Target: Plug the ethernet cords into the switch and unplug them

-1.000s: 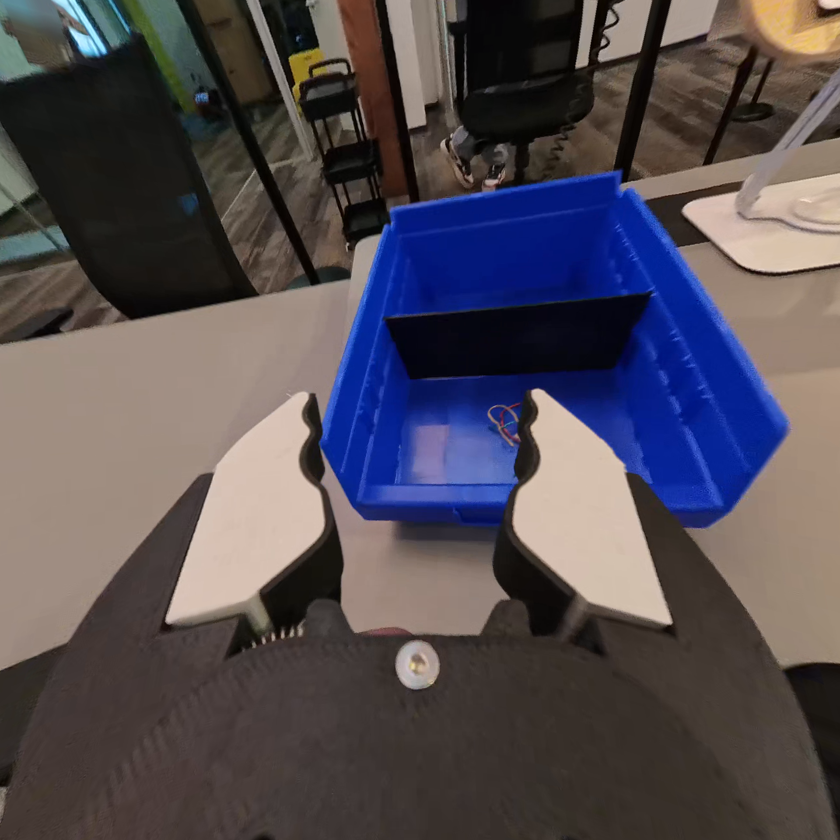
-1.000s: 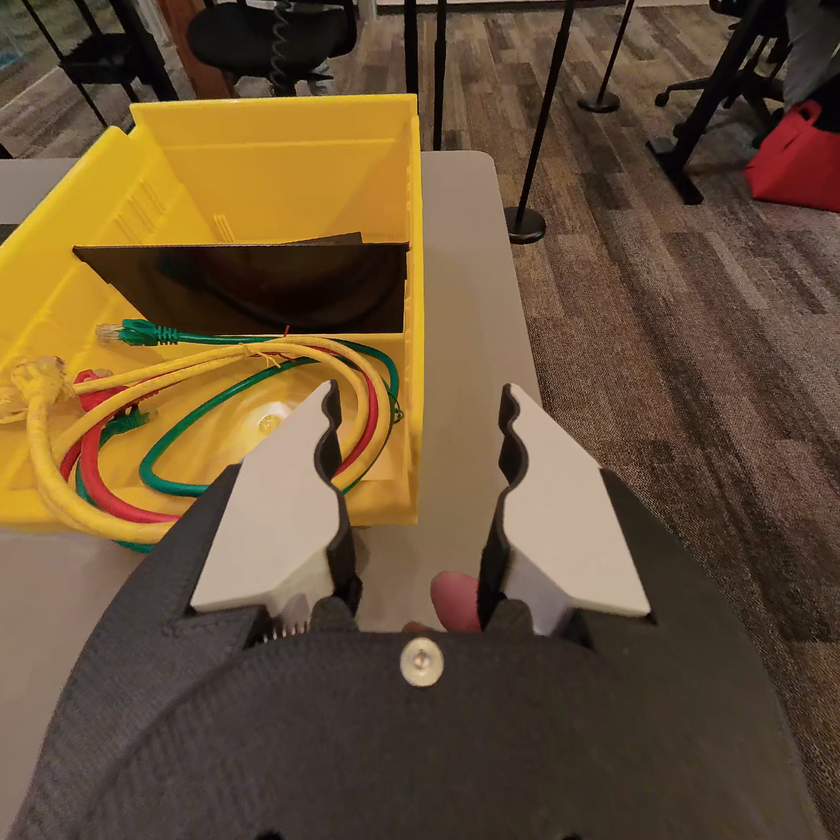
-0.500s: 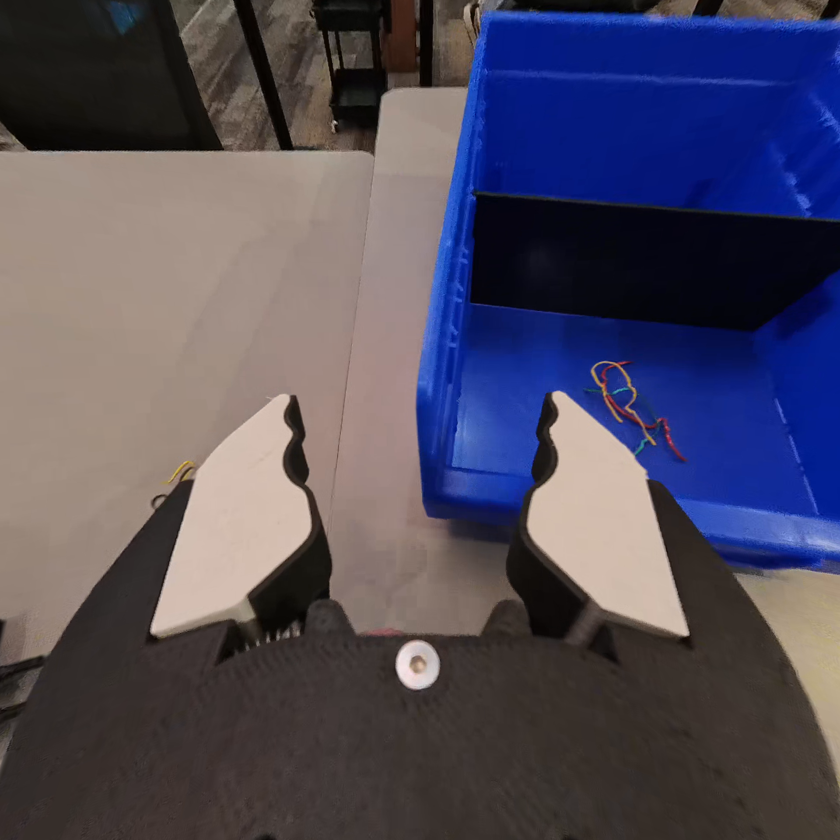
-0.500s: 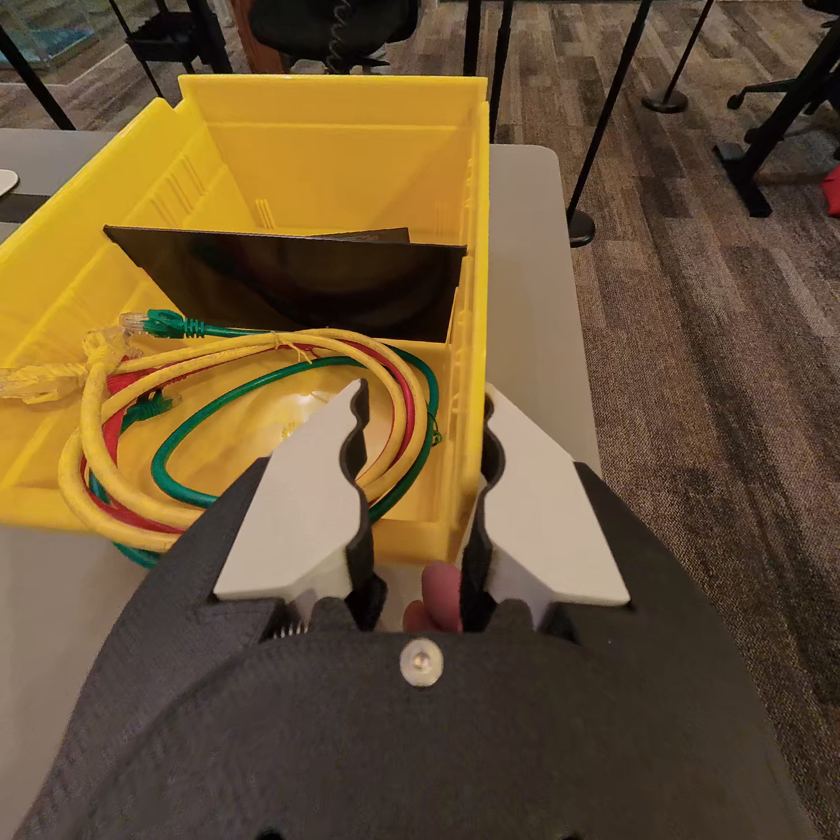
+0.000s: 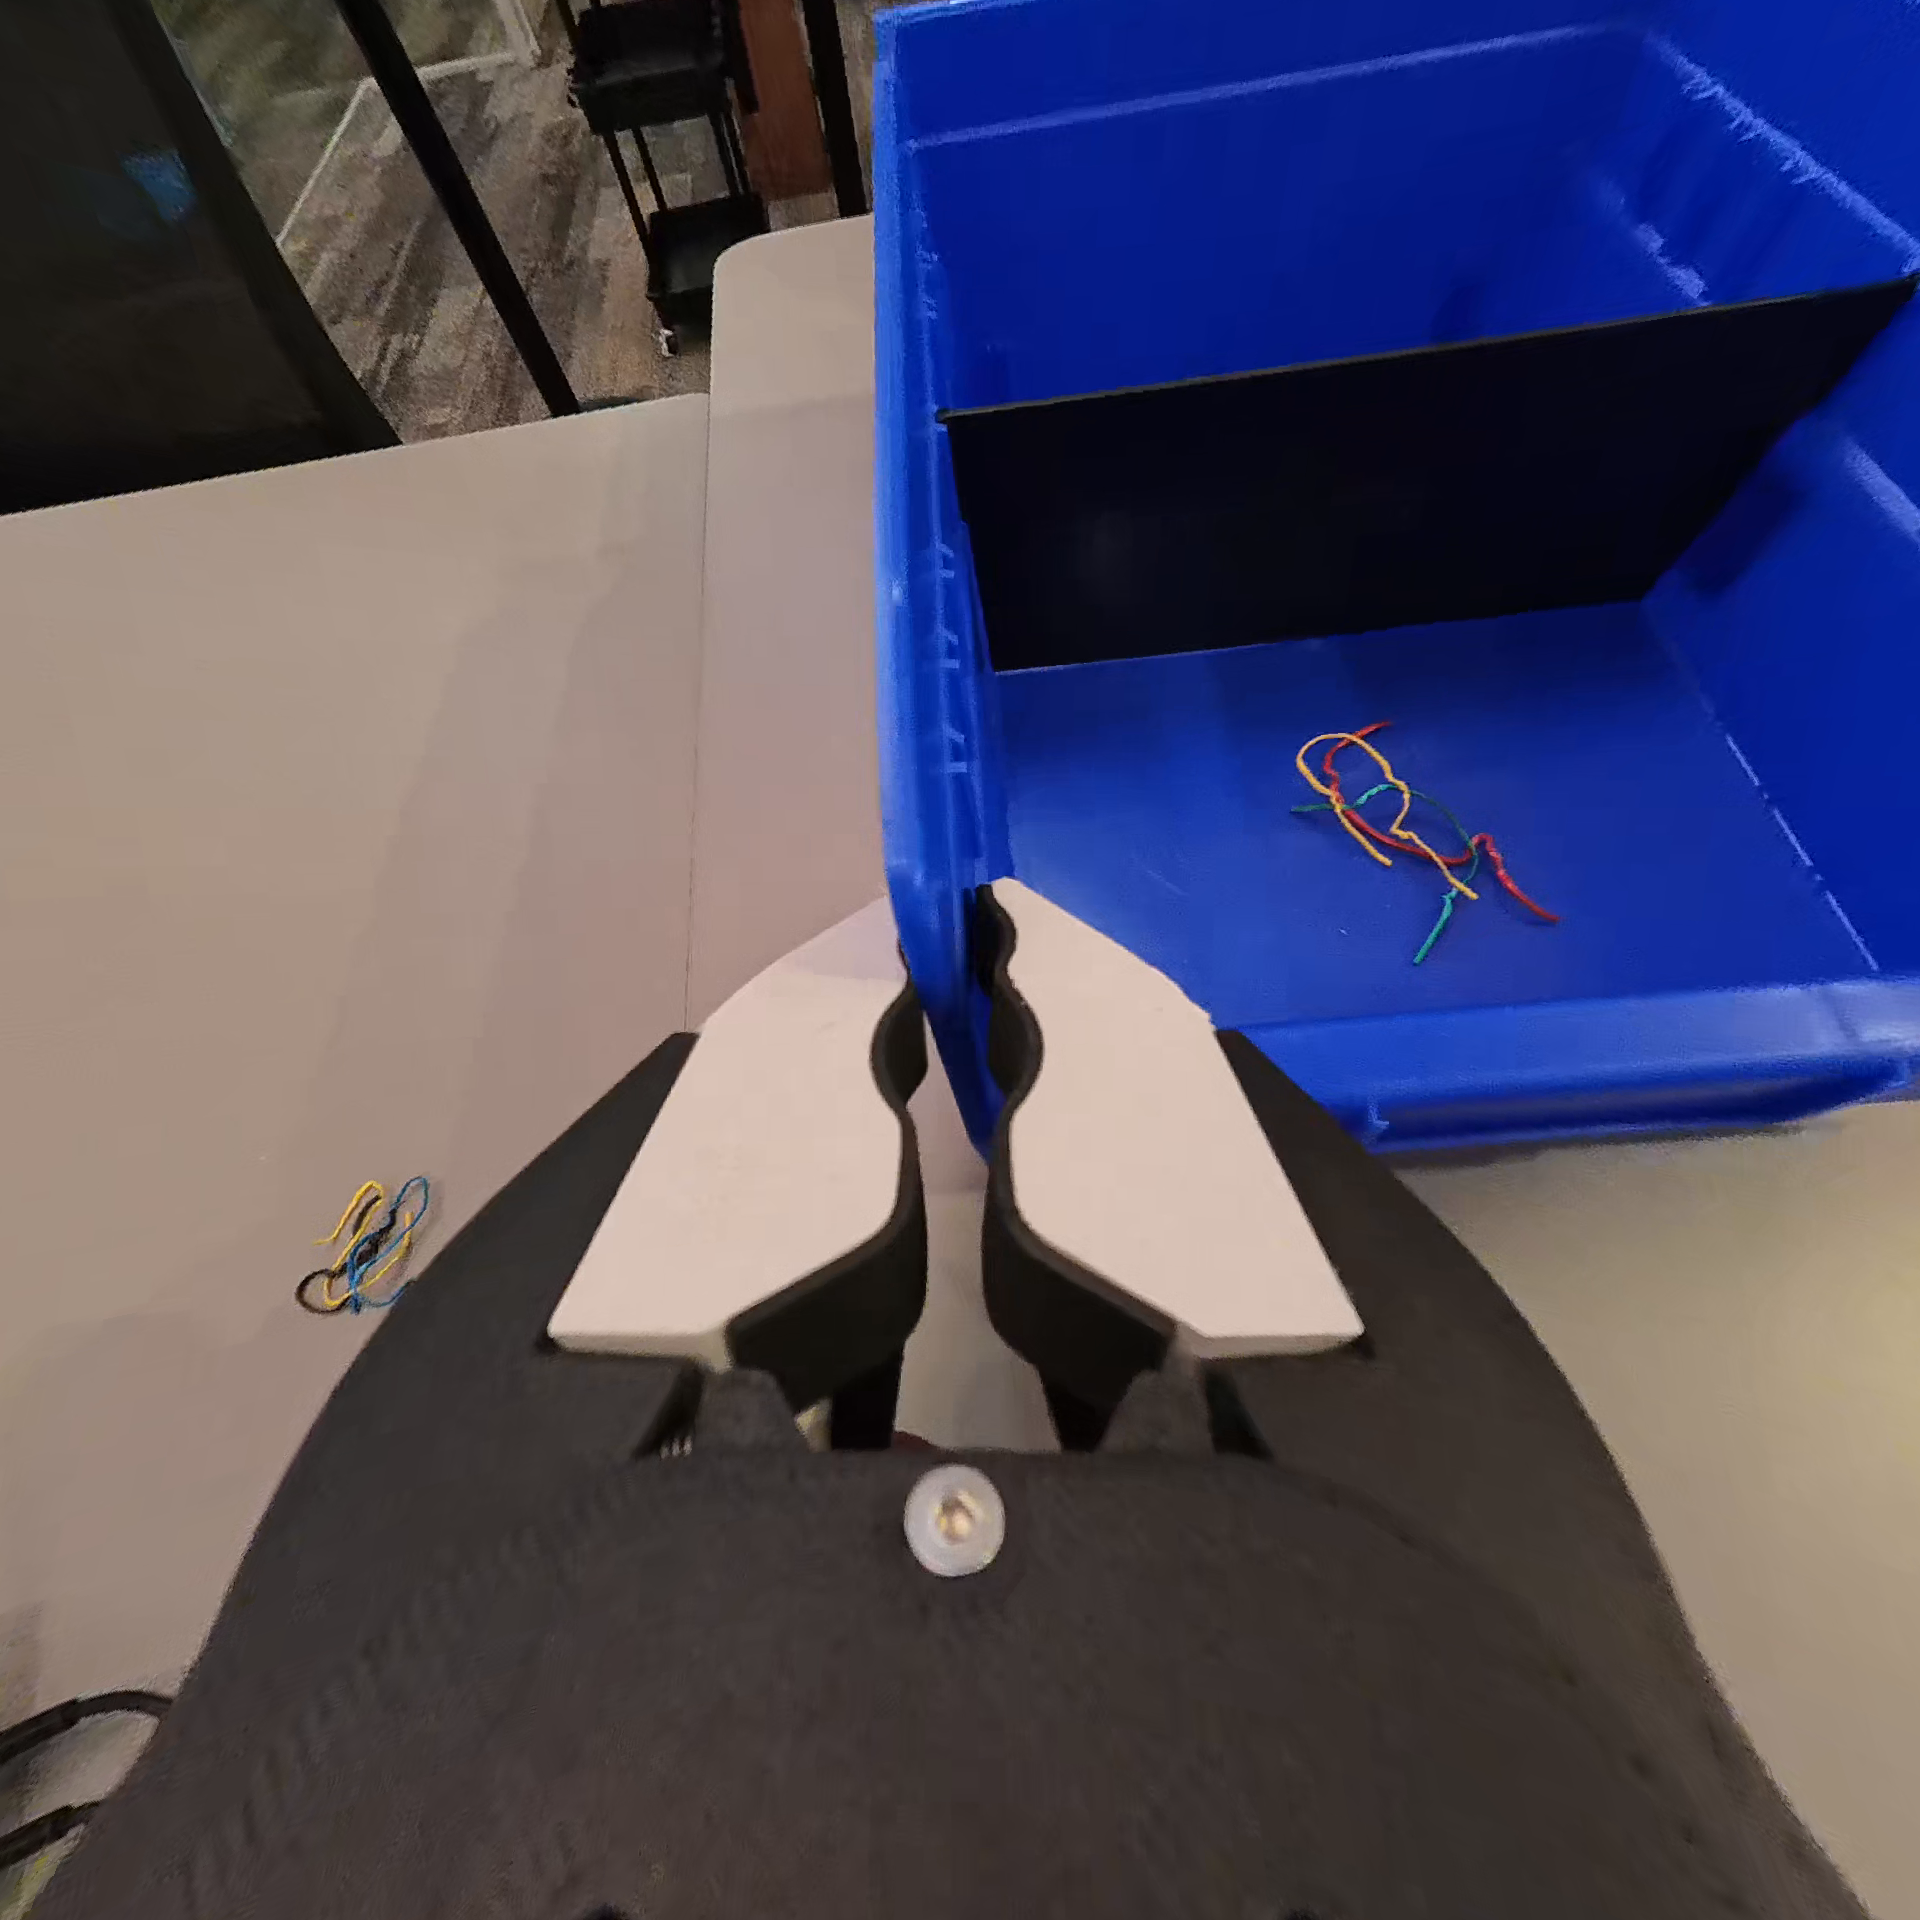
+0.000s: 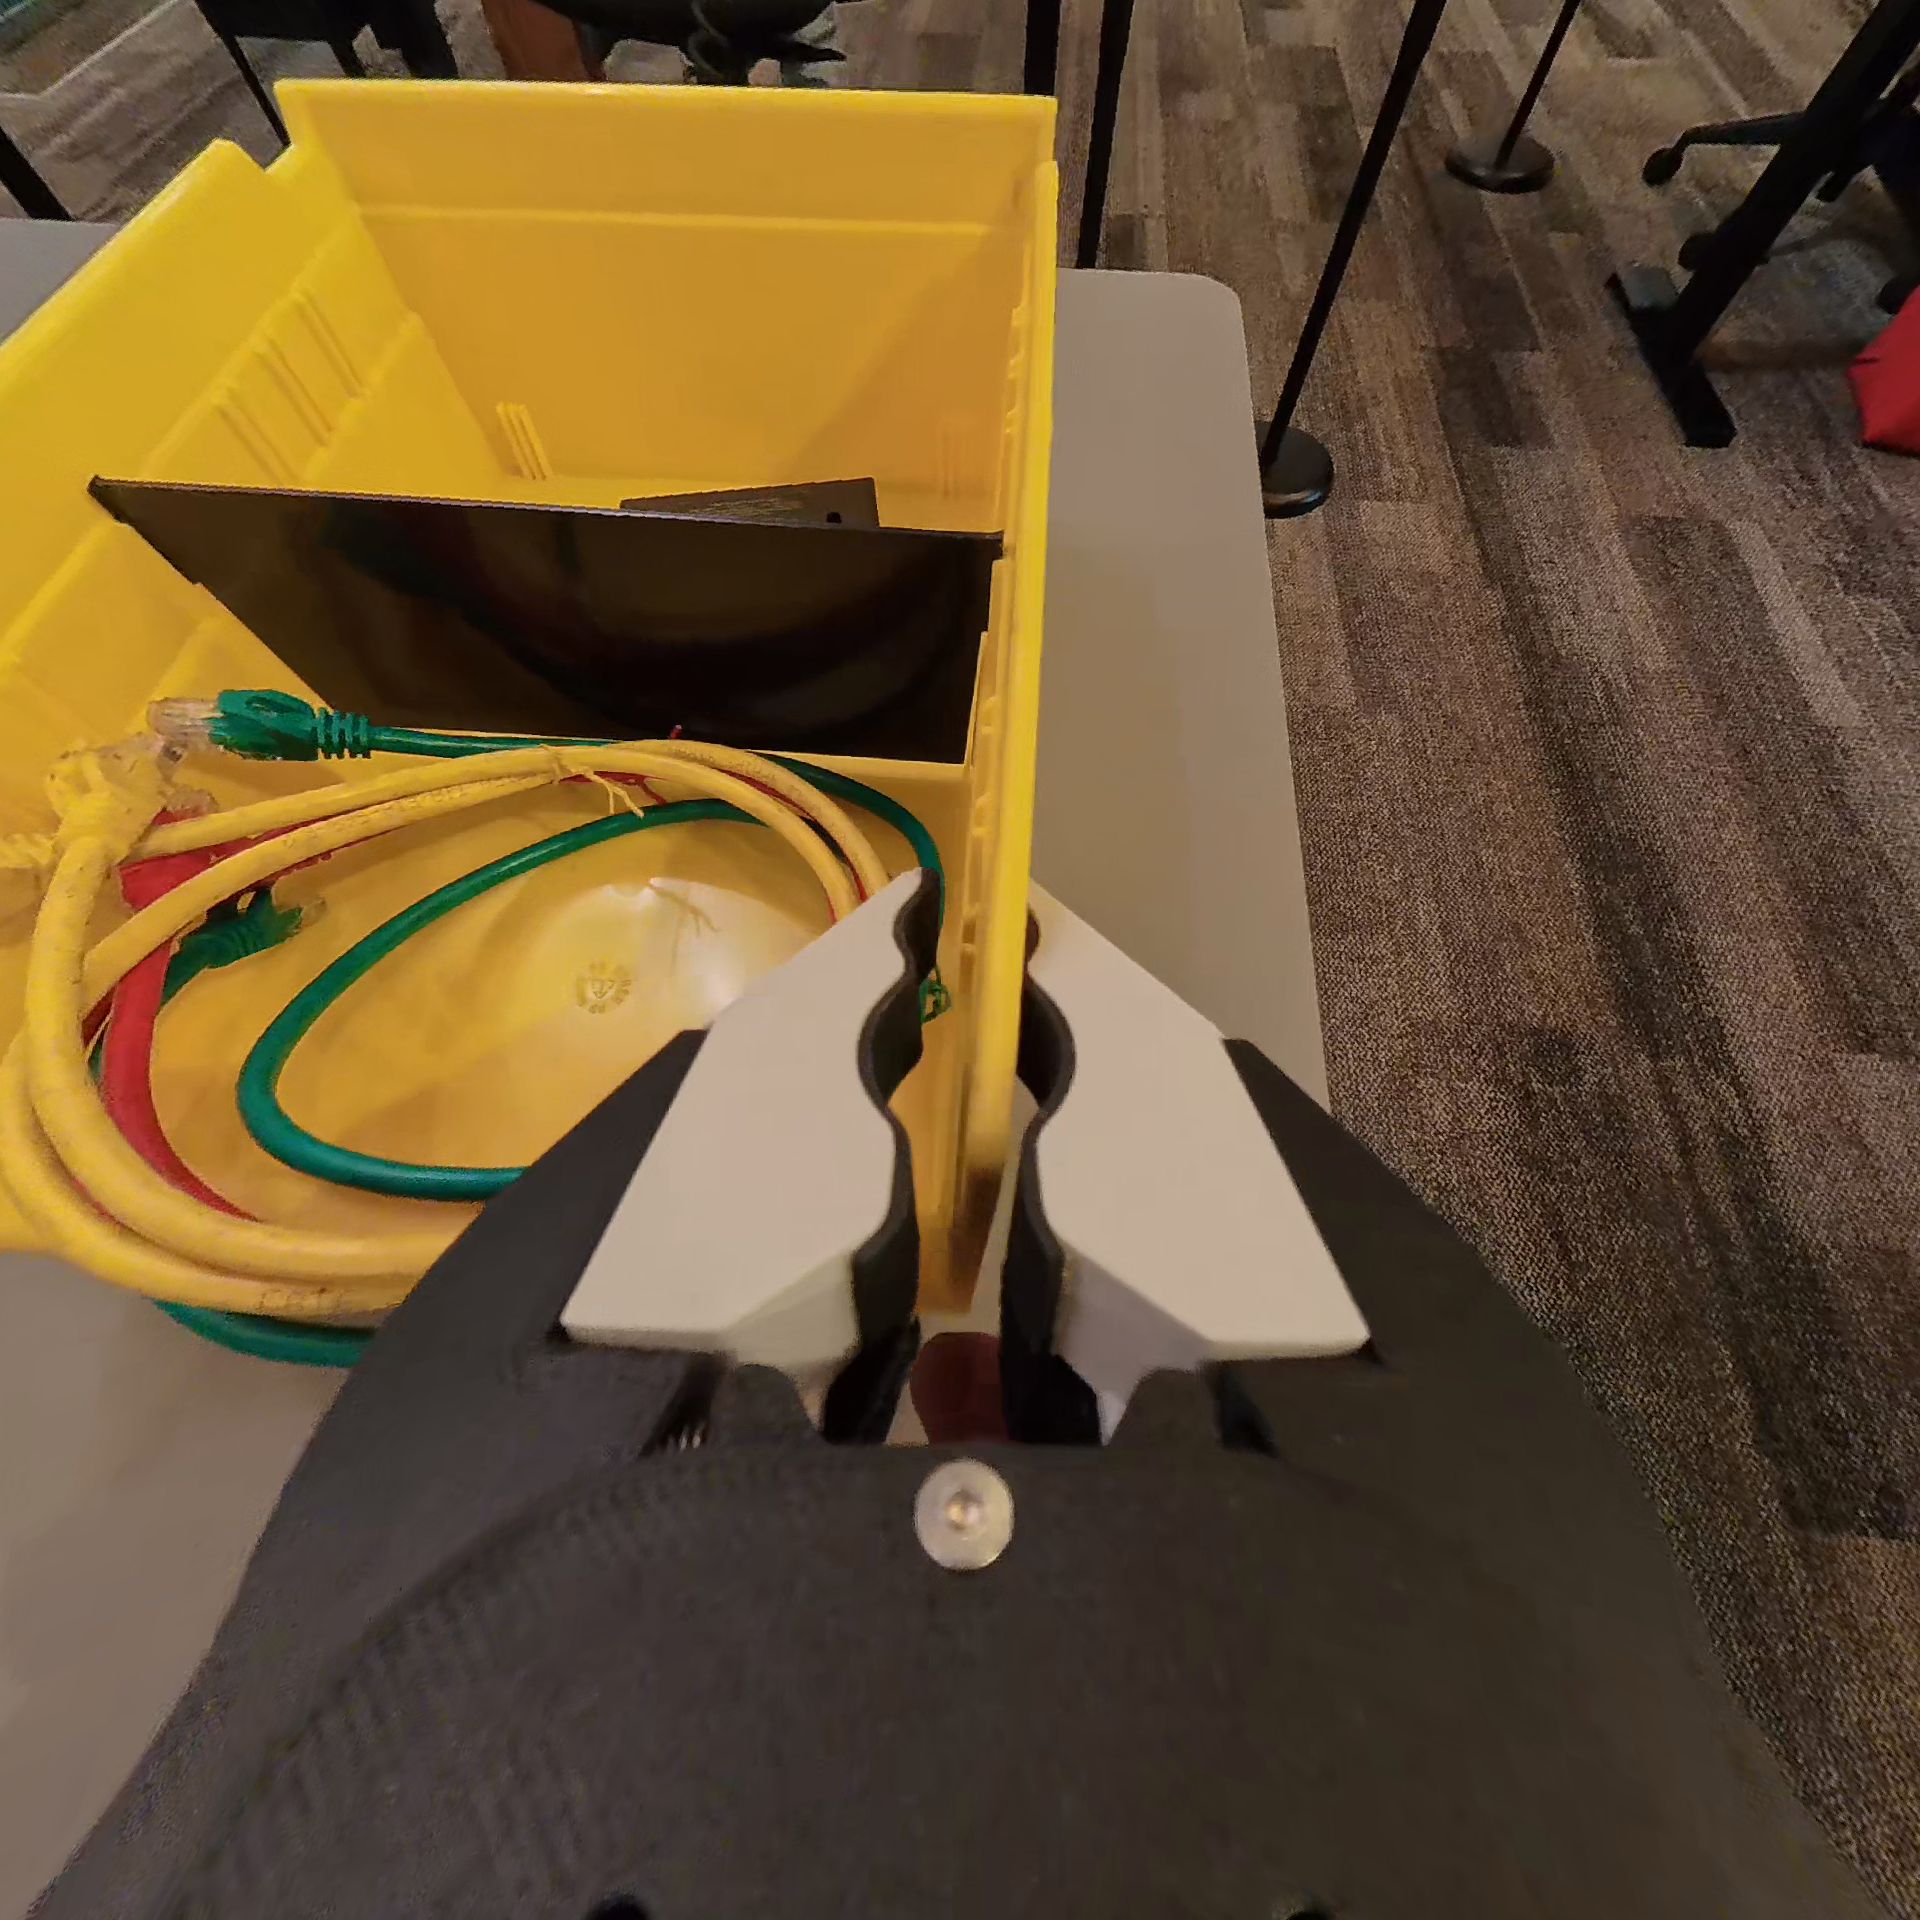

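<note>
My left gripper (image 5: 951,935) is shut on the left wall of a blue bin (image 5: 920,727), near its front corner. The blue bin has a black divider (image 5: 1351,499) and a few thin twist ties (image 5: 1403,821) on its floor. My right gripper (image 6: 982,914) is shut on the right wall of a yellow bin (image 6: 1013,727). The yellow bin holds coiled ethernet cords: yellow (image 6: 62,1039), green (image 6: 343,1132) and red (image 6: 145,1070). A dark flat device (image 6: 758,504) shows behind the yellow bin's black divider (image 6: 582,613).
Both bins stand on grey tables (image 5: 364,831). A small bundle of twist ties (image 5: 364,1242) lies on the table left of my left gripper. Right of the yellow bin the table edge (image 6: 1273,727) drops to carpet with stanchion bases (image 6: 1294,468). The tips of one gripper are about 105 centimetres away from the tips of the other.
Both grippers moved forward and closed: the left on the blue bin's left wall, the right on the yellow bin's right wall. One second ago both were open and off the bins.
</note>
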Tool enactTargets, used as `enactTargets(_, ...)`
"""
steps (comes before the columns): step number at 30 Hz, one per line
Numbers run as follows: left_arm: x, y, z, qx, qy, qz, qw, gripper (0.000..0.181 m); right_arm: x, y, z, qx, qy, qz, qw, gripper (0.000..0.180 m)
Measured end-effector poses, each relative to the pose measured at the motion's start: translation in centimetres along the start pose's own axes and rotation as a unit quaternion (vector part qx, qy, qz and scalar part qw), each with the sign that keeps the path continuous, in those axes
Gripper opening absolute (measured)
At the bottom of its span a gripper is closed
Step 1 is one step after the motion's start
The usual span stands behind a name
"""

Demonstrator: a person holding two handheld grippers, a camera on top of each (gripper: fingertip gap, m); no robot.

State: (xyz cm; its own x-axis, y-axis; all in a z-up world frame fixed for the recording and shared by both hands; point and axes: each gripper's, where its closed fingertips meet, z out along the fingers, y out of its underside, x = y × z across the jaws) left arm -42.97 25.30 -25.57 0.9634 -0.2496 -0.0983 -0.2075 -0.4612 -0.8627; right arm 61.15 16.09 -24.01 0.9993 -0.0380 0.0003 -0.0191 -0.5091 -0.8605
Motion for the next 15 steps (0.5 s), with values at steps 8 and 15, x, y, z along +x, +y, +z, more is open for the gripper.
enactTargets(8, 0.8, -0.3, -0.1, 0.01, 0.004, 0.008, 1.0, 0.004, 0.3, 0.1, 0.1, -0.008, 0.006, -0.008, 1.0, 0.004)
enactTargets(15, 1.5, -0.5, -0.4, 0.022, 0.009, 0.002, 1.0, 0.003, -0.4, 0.2, -0.2, -0.016, 0.006, -0.007, 1.0, 0.004)
